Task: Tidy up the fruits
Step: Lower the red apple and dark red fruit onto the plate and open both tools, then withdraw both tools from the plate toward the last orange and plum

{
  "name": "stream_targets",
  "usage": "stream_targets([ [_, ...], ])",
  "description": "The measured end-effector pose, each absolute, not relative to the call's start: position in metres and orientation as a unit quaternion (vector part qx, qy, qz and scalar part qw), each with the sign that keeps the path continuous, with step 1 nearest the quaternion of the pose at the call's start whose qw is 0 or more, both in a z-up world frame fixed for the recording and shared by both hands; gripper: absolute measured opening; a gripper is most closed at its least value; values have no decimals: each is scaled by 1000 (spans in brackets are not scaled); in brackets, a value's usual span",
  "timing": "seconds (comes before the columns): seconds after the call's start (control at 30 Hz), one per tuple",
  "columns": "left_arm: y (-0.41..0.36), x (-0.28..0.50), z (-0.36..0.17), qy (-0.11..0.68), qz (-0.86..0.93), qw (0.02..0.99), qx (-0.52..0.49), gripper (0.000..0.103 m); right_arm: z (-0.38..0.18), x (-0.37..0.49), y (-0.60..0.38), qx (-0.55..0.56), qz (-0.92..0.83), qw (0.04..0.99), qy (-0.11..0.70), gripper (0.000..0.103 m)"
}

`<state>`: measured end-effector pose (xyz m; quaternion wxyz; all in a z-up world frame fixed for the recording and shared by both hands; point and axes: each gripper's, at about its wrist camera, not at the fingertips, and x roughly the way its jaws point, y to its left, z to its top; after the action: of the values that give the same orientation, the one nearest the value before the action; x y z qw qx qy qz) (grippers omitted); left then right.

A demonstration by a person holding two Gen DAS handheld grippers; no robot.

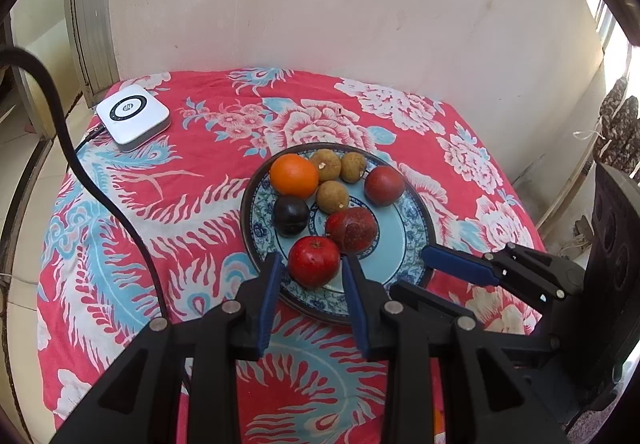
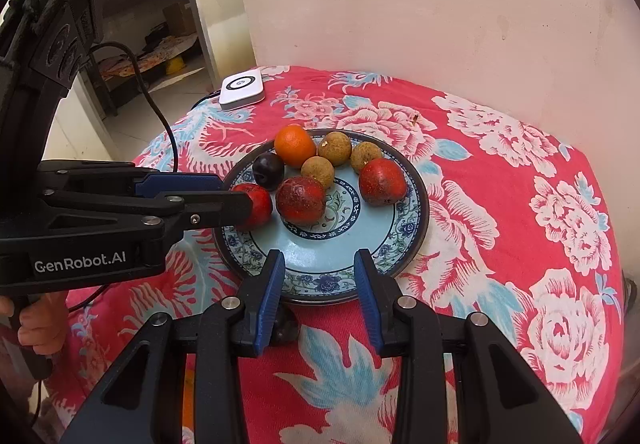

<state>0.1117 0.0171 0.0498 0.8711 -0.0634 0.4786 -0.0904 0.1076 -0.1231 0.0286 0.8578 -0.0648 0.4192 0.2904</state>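
A blue patterned plate point(image 1: 404, 268) point(image 2: 320, 256) on the red floral cloth holds an orange point(image 1: 294, 175) point(image 2: 295, 146), a dark plum point(image 1: 291, 216) point(image 2: 269, 170), three brown round fruits point(image 1: 332, 197) point(image 2: 318, 171), and three red fruits. My left gripper point(image 1: 309, 264) point(image 2: 230, 196) has its fingers on either side of the nearest red fruit point(image 1: 314, 261) point(image 2: 260, 206) at the plate's near edge; a firm grip cannot be told. My right gripper point(image 2: 319, 260) point(image 1: 428, 256) is open and empty over the plate's near rim. A dark fruit point(image 2: 285, 326) lies on the cloth under it.
A white square device point(image 1: 133, 115) point(image 2: 242, 88) with a black cable sits at the table's far left corner. A pale wall point(image 1: 340, 4) stands right behind the table. An orange fruit point(image 2: 188, 400) shows partly at the near table edge.
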Motion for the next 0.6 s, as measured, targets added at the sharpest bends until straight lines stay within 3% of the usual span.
stream_targets([
  [0.6, 12, 83, 58, 480, -90, 870, -67, 33, 44, 77, -148, -44, 270, 870, 411, 37],
])
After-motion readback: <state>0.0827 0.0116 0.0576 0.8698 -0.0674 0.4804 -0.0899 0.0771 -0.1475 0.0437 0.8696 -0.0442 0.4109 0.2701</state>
